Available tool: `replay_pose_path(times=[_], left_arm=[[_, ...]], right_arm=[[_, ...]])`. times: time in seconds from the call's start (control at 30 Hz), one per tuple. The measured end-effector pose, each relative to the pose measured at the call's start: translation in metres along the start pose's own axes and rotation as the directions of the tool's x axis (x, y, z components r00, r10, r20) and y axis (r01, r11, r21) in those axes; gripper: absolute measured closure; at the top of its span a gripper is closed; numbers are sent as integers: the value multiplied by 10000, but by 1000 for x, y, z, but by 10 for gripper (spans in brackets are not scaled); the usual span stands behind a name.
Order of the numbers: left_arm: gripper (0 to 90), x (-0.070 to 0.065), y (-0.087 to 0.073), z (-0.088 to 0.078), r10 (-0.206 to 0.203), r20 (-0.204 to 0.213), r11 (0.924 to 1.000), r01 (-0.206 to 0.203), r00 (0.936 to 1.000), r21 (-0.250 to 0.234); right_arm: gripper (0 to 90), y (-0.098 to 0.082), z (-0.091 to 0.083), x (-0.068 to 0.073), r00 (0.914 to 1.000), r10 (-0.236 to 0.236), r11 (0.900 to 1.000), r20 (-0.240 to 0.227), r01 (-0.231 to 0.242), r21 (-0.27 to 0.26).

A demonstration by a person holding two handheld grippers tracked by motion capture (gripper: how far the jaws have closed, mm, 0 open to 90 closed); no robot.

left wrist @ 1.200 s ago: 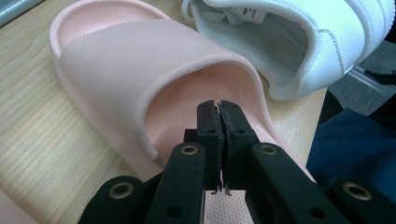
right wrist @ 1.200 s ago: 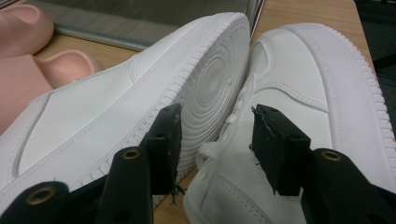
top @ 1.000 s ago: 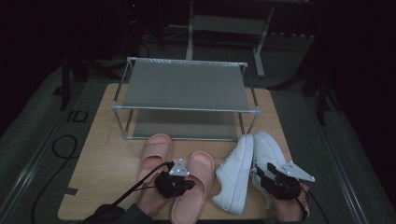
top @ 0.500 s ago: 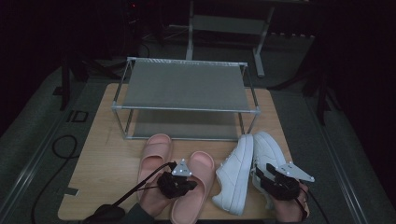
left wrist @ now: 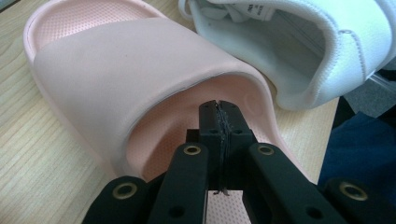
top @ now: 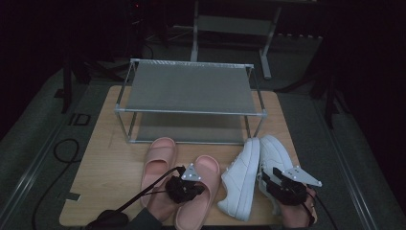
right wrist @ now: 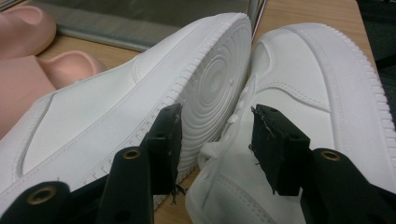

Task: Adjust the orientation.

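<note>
Two pink slippers lie side by side at the table's front, the left one (top: 160, 153) and the right one (top: 210, 167). My left gripper (top: 189, 188) hovers over the right slipper's heel end. In the left gripper view its jaws (left wrist: 218, 116) are shut pad to pad with nothing between them, just above the footbed and behind the strap (left wrist: 121, 74). A white sneaker (top: 242, 177) lies tipped on its side next to an upright one (top: 275, 151). My right gripper (top: 280, 184) stands open (right wrist: 219, 135), straddling the tipped sneaker's sole edge (right wrist: 215, 79) and the upright sneaker's collar (right wrist: 317, 79).
A two-tier metal shoe rack (top: 191, 88) stands at the back of the wooden table (top: 110, 158), both shelves bare. A black cable trails off the table's front left. The floor around is dark.
The left gripper has shifted very slightly over the right slipper. The right gripper and the shoes have stayed put.
</note>
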State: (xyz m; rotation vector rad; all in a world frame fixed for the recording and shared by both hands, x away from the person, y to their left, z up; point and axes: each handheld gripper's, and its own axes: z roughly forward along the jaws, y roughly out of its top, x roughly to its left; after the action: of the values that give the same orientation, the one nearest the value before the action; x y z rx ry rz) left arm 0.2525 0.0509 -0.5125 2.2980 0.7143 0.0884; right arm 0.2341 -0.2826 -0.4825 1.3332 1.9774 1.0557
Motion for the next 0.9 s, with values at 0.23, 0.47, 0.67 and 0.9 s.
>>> replay_pose_path(times=[0.23,0.47,0.67,0.9], left_arm=[[892,8,1,-1,-241,-418,9997,243,9988,38],[891,16,1,-4,-375,-658,9993,377,9971,12],[892,20,0,-6,-477,-860,9988,483,9951,52],[893,27,-1,-9,-653,-1351,9977,673,9887,102]], right_arm=[[523,0,-1,-2,10000,41,10000,38,-41,-51],[523,1,0,-1,10000,45,10000,17,-45,-25],[522,3,1,-2,10000,27,10000,-1,-27,-66],[523,3,3,-1,10000,-36,10000,-81,35,-33]])
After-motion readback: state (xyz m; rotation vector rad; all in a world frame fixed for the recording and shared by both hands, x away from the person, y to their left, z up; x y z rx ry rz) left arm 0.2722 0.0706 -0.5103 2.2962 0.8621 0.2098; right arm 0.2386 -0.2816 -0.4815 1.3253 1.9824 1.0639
